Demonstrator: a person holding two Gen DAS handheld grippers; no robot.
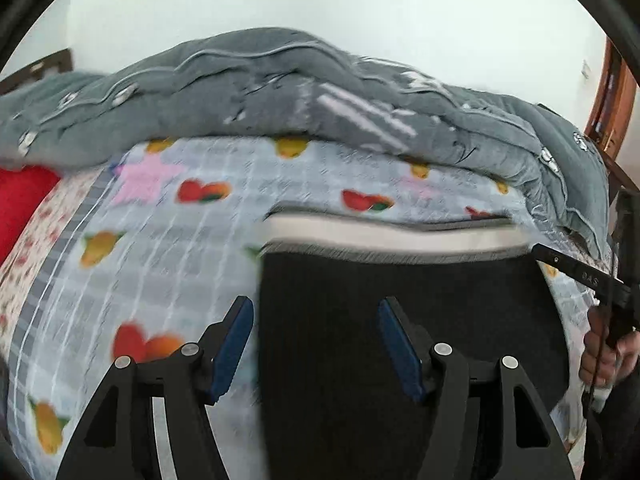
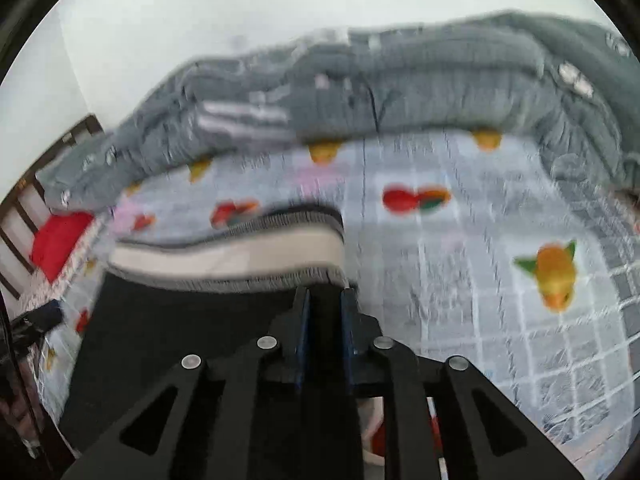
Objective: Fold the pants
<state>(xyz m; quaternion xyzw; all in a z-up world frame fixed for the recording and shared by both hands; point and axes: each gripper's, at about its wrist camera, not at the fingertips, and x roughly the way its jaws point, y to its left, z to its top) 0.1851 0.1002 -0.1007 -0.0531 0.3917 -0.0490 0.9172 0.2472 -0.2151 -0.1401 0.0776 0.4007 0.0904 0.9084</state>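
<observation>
Black pants (image 1: 400,292) with a white and grey waistband (image 1: 392,236) lie on the bed, waistband at the far side. My left gripper (image 1: 316,344) is open over the pants' left edge, one blue pad off the cloth and one above it. My right gripper (image 2: 326,312) is shut on the pants' (image 2: 180,320) right edge just below the waistband (image 2: 224,258). It also shows in the left wrist view (image 1: 576,272) at the pants' right corner. Both views are blurred by motion.
The bed has a light blue checked sheet (image 1: 180,240) with fruit prints. A bunched grey quilt (image 1: 280,92) lies along the far side. A red pillow (image 1: 20,200) sits at the left. A wooden bed frame (image 2: 24,216) and white wall stand behind.
</observation>
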